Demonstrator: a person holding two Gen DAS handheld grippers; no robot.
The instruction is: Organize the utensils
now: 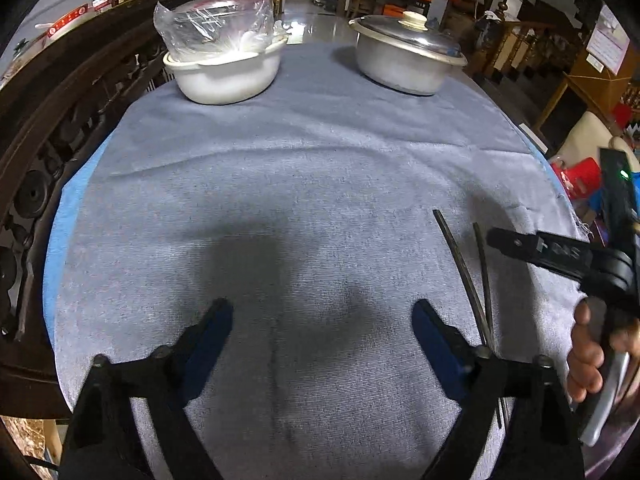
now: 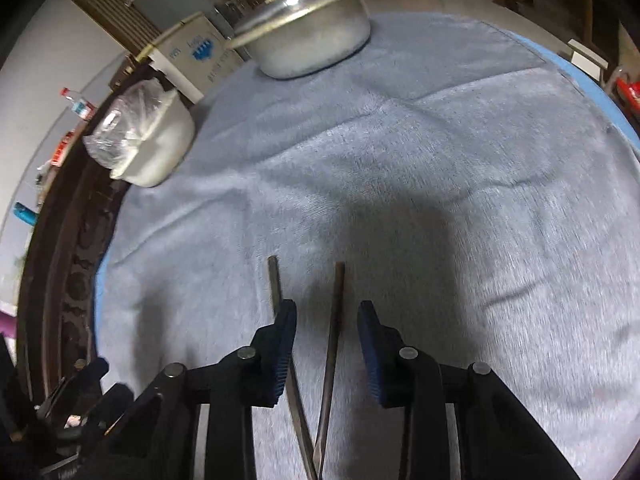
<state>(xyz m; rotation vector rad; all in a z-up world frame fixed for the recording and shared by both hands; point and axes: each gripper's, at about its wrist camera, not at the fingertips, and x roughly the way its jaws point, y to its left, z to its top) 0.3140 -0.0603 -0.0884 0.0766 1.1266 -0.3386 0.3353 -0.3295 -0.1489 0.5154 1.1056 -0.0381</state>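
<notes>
My right gripper [image 2: 326, 344] half spread, straddling one dark chopstick [image 2: 334, 336]; second chopstick [image 2: 275, 280] passes just outside left pad [image 2: 285, 344]. Pads not pressing yet, nothing pinched. Pair lies crossed in narrow V on grey-blue towel [image 2: 460, 184], near table edge, likely so both can be gathered together. My left gripper [image 1: 322, 344] spread wide, empty, over bare cloth. Lidded metal pot [image 2: 308, 36] and bagged white bowl [image 2: 160, 152] far off.
</notes>
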